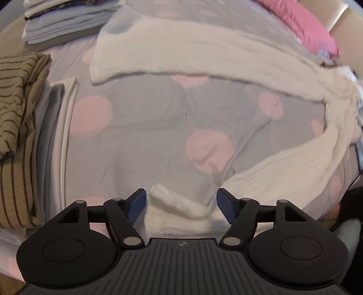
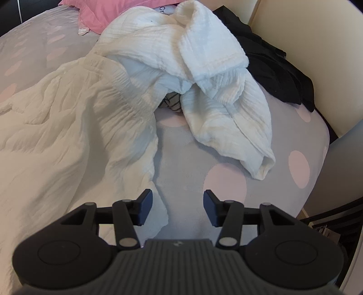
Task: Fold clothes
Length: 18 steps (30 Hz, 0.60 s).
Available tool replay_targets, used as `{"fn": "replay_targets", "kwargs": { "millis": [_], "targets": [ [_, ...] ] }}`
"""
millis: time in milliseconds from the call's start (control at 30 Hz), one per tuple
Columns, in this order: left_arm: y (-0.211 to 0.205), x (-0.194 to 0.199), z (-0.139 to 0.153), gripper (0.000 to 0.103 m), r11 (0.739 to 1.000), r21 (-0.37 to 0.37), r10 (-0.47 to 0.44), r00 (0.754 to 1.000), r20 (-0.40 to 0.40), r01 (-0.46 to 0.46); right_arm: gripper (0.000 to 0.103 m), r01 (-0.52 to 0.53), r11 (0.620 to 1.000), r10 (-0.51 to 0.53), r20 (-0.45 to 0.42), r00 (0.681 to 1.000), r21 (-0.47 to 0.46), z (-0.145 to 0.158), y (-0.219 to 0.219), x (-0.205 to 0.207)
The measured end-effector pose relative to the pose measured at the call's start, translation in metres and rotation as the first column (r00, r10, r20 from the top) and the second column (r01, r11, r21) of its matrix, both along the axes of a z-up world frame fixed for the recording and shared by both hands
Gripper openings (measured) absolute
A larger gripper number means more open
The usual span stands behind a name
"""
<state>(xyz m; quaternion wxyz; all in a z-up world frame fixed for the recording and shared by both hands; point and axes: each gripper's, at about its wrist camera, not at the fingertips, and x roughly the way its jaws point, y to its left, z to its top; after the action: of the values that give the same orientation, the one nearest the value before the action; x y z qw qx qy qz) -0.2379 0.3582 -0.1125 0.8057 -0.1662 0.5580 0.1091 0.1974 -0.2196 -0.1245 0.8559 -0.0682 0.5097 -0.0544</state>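
A white crinkled garment (image 1: 204,52) lies spread in a long arc over the grey bedsheet with pink dots (image 1: 147,127). One end of it, a bunched hem (image 1: 179,204), lies between the blue pads of my left gripper (image 1: 181,199), which stands open and does not press on it. In the right wrist view the same garment (image 2: 68,127) fills the left side, with a twisted sleeve (image 2: 226,113) draped to the right. My right gripper (image 2: 178,202) is open above the sheet (image 2: 186,158), its left finger right beside the cloth's edge.
Folded piles sit at the left: a brown striped one (image 1: 15,113), a grey-white one (image 1: 54,136), a pale blue stack (image 1: 68,20). A pink garment (image 1: 310,25) lies at the far side. A black garment (image 2: 279,74) rests against a beige board (image 2: 306,45).
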Motion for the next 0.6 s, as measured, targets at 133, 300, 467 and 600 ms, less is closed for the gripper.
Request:
{"fn": "replay_targets", "kwargs": {
  "millis": [133,300,467,600],
  "targets": [
    [0.002,0.005,-0.013,0.068,0.999,0.038,0.016,0.997,-0.076,-0.014,0.054,-0.025,0.999,0.026,0.007,1.000,-0.025,0.001,0.006,-0.002],
    [0.004,0.008,-0.019,0.029,1.000,-0.006,0.000,0.997,-0.077,-0.001,0.054,-0.038,0.998,0.038,0.001,0.999,-0.047,-0.002,0.009,-0.002],
    [0.016,0.004,0.010,0.010,0.998,0.004,0.068,0.997,0.048,-0.068,0.054,-0.037,0.998,0.037,0.000,0.999,-0.060,-0.004,0.007,-0.003],
    [0.046,0.000,0.027,0.009,0.969,0.070,0.229,0.967,0.112,-0.237,0.054,-0.021,0.997,0.020,-0.003,1.000,-0.079,-0.008,0.002,-0.002]
  ]
}}
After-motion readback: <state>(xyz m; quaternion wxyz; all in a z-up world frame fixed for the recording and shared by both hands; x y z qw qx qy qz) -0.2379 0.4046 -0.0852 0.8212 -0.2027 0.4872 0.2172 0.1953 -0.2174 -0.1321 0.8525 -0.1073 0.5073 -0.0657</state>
